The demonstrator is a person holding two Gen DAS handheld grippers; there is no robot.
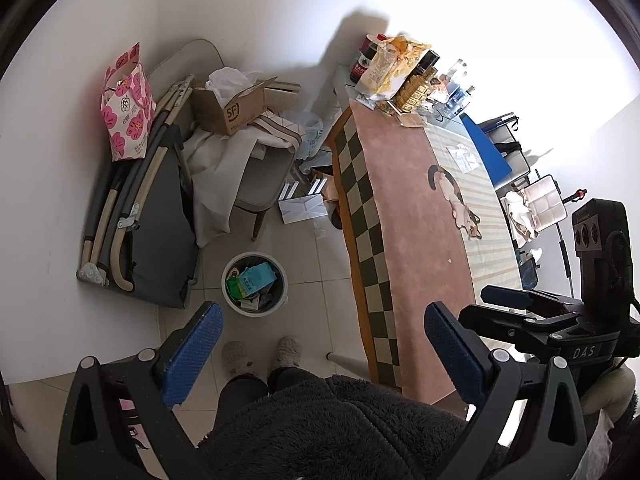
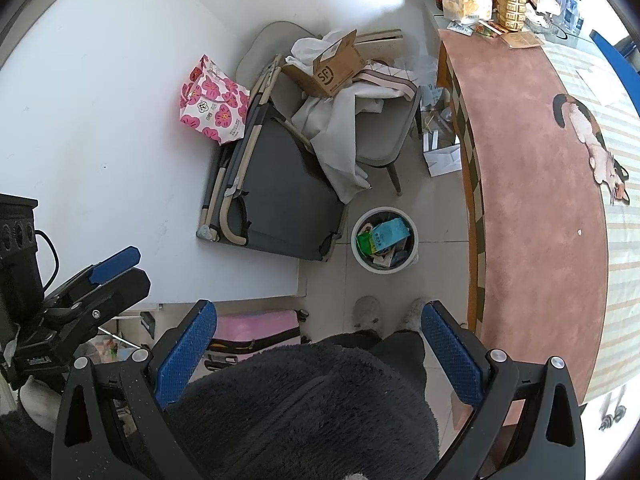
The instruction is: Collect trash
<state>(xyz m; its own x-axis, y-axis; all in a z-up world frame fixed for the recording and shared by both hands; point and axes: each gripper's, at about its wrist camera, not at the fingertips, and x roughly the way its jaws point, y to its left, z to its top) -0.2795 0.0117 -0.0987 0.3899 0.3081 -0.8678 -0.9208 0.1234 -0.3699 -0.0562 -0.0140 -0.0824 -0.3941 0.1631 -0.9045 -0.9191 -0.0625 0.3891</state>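
1. Both tongs are spread and hold nothing: the left tongs (image 1: 322, 350) and the right tongs (image 2: 318, 350) hang above the person's lap and slippers. Nothing is in hand, so a wrong pick is the first risk.
2. The bin (image 1: 255, 284) stands on the floor tiles between the folded cot (image 1: 152, 240) and the worktop (image 1: 420, 208). It looks nearly full, with a teal carton (image 1: 256, 278) riding high. More dropped in may spill over or bounce out.
3. Likely trash lies well apart from the bin: white packaging (image 1: 300, 204) on the floor under the worktop edge, and a crumpled clear wrapper (image 1: 464, 156) on the worktop. Carrying either across risks a slip from the pads, since thin film gives little to pinch.
4. The clutter at the worktop's far end, a snack bag (image 1: 394, 68) among bottles (image 1: 366, 60), is tightly packed. Reaching in could topple a bottle.
5. The box (image 1: 232, 106) on the chair (image 1: 260, 176) sits on loose cloth; tugging nearby could slide it off.
6. I cannot tell which items count as trash, so keepsakes such as the floral bag (image 1: 128, 108) could be taken by mistake.
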